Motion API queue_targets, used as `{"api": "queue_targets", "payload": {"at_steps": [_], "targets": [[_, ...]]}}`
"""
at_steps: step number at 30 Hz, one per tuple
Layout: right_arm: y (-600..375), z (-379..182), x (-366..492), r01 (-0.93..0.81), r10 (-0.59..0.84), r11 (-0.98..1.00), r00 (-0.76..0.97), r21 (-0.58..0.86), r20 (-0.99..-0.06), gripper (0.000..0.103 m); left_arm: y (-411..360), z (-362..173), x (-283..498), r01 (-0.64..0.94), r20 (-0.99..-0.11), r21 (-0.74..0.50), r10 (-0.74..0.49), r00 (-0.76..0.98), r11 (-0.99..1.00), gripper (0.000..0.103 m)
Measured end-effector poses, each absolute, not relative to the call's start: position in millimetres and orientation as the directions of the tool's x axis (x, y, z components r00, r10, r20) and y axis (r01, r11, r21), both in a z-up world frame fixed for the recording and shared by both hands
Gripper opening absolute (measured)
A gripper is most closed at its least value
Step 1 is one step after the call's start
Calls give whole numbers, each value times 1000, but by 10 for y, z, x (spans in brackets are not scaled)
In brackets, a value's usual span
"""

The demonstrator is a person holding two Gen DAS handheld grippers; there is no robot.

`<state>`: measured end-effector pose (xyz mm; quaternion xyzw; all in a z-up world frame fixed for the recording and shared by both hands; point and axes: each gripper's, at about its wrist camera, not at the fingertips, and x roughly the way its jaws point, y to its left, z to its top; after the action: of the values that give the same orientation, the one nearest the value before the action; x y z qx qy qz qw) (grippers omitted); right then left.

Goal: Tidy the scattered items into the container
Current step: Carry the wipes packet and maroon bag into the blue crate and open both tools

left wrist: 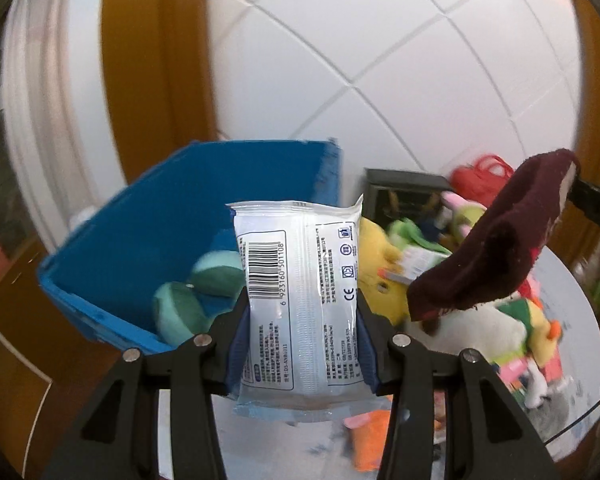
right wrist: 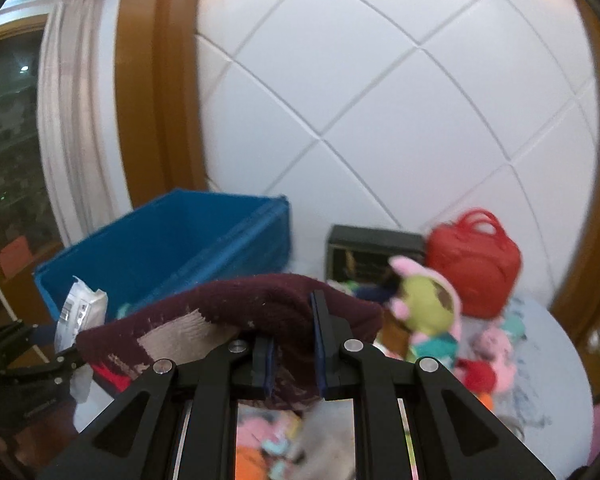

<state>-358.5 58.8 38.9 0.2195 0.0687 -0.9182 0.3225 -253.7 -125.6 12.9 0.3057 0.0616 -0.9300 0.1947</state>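
My left gripper [left wrist: 302, 320] is shut on a white wet-wipes packet [left wrist: 300, 296] and holds it upright near the front right corner of the blue bin [left wrist: 120, 248]. The bin holds green and teal plush balls [left wrist: 198, 292]. My right gripper [right wrist: 294, 352] is shut on a dark maroon knitted sock [right wrist: 236, 308], held in the air. The sock also shows in the left wrist view [left wrist: 496, 240], to the right of the packet. The packet and left gripper [right wrist: 66, 354] show at the left in the right wrist view, beside the bin [right wrist: 172, 240].
A round table [right wrist: 540, 380] carries several plush toys [right wrist: 428, 312], a red bag [right wrist: 474, 264], a dark box [right wrist: 372, 252] and an orange item [left wrist: 364, 444]. A yellow plush [left wrist: 380, 264] lies beside the bin. A tiled wall and a wooden door frame stand behind.
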Motion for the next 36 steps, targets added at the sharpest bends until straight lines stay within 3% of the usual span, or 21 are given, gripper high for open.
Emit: {"api": "queue_targets", "payload": {"at_steps": [12,16,21,26,29,31,35,36], "targets": [[-1153,805,-3453,726,-693,-687,-641,32,-330,15,-2741,295,-2484,527,-573,16,-440,-691,-849,45],[-1602,758,-3463,741,-705,-670,-623,31,-340,15,-3154,238,-2525,553,-586,31,-464,-664,-832,45],[-2008,637,-3508,757,-728,-651,-598,64,-337,15,-3474,11,-2657,555,-621,35,-454,-639,-831,45],[-2106,716,-3525,746,-733,-662,-622,75,-276,15,-3659,-150,-2746,546,-640,32,-437,-632,-837,45],[-2183,699,-3559,733,-714,-677,-635,63,-294,15,-3709,-218,-2771,538,-649,23,-421,-633,-843,46],[-2252,598,-3599,727,-700,-684,-630,62,-336,16,-3737,-265,-2793,541,-659,22,-419,-624,-841,50],[-2346,315,-3664,716,-666,-696,-612,59,-426,25,-3770,-387,-2845,554,-673,41,-433,-600,-832,81],[-2368,244,-3687,715,-658,-697,-604,59,-450,27,-3768,-402,-2847,552,-672,41,-432,-601,-833,81]]}}
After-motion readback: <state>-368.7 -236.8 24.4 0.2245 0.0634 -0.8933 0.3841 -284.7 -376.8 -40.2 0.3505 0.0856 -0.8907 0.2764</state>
